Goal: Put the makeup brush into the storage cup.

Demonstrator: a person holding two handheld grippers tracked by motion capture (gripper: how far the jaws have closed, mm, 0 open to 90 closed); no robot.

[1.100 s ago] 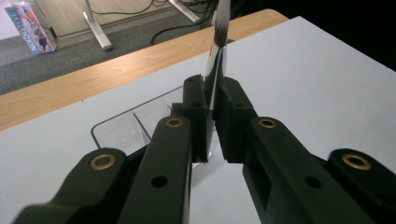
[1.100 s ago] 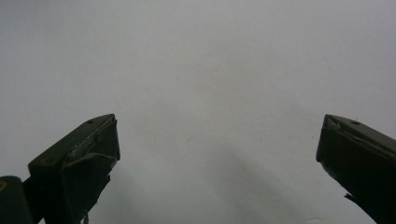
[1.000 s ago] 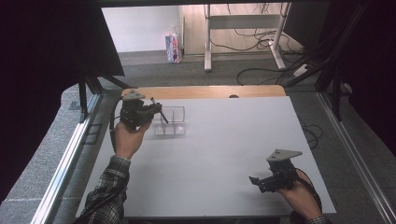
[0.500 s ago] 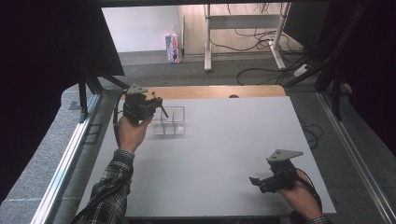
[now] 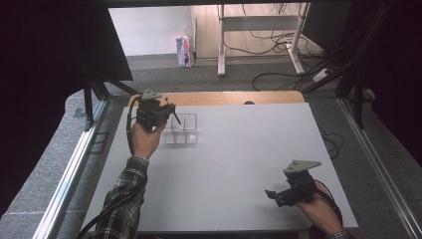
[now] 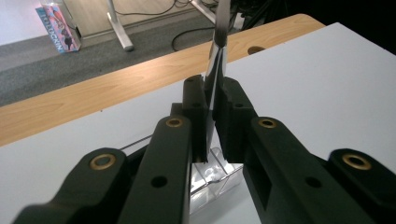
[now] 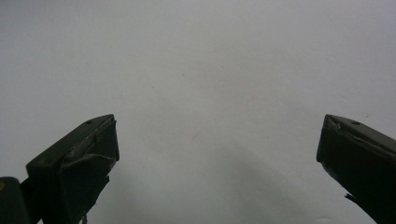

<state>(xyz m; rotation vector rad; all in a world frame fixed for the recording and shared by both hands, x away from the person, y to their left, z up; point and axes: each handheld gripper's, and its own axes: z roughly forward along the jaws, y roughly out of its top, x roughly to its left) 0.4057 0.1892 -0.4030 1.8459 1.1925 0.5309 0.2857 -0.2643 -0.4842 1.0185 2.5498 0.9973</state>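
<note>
Clear plastic organizer [image 5: 181, 129] sits at ten o'clock on the worktop [image 5: 249, 149]; our left gripper [image 5: 171, 113], clenched on a slim metal utensil [image 6: 215, 60], hovers above it. Right gripper [image 5: 271, 194] idles, released, at five o'clock. Next, we judge: lowering into a compartment.

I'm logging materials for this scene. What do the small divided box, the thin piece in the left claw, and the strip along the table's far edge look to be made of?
The divided box looks like clear plastic: the white table shows through its walls. The thin piece held in the left claw has a mirror-like shine with a dark upper end, probably metal, though that is uncertain. The far strip looks like light wood or wood laminate, with visible grain.
</note>
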